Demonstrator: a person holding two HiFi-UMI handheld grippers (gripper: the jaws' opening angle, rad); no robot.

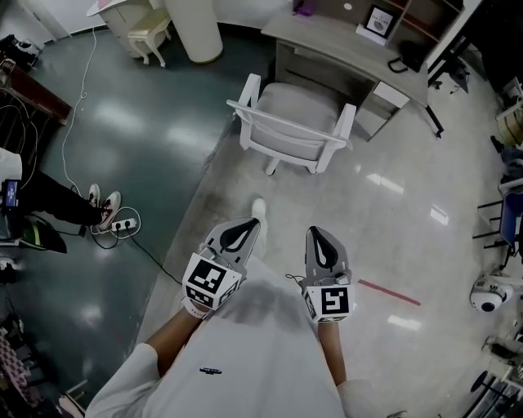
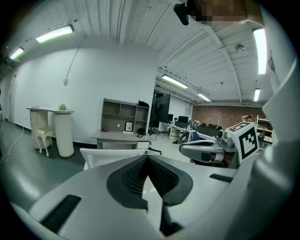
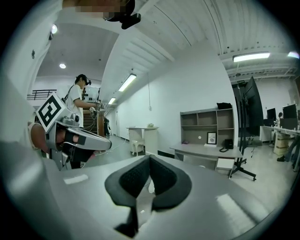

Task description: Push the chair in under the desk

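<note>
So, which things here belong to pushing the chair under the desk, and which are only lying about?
For the job: chair, desk, left hand-held gripper, right hand-held gripper, both shut and empty.

Just lying about: picture frame and telephone on the desk, power strip on the floor, small white stool, red floor line.

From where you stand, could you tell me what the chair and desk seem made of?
Chair: probably moulded plastic, white and smooth, with a pale padded seat, perhaps fabric. Desk: likely laminated board, matte light grey, judging by its flat top and squared edges.
</note>
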